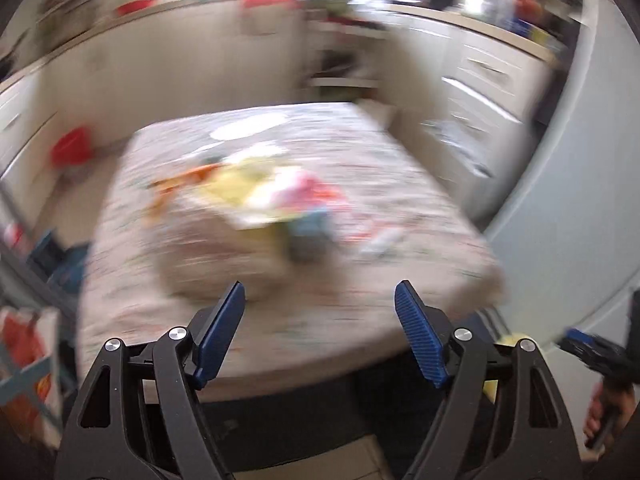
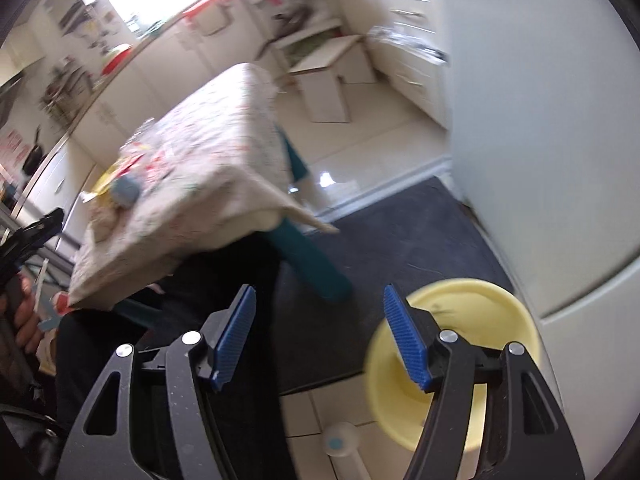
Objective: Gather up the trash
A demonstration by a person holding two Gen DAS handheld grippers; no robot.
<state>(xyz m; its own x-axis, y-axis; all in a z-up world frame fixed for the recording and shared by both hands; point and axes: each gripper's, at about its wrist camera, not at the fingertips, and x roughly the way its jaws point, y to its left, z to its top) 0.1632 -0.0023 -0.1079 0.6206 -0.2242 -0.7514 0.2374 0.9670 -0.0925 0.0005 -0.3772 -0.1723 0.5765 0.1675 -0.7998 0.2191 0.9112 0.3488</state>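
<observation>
Yellow round plastic bin, ribbed blue fingers

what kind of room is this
Most likely a home kitchen: a countertop over cabinet drawers, a tiled floor, and a table under a patterned tablecloth strewn with litter.

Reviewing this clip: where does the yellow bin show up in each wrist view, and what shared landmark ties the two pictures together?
Left wrist view: only a sliver of the yellow bin shows at lower right, behind the gripper's right finger and below the table edge.
Right wrist view: the yellow bin fills the lower right, on the floor, partly behind the right finger.
Shared landmark: the table with the patterned tablecloth, trash piled on it.
</observation>
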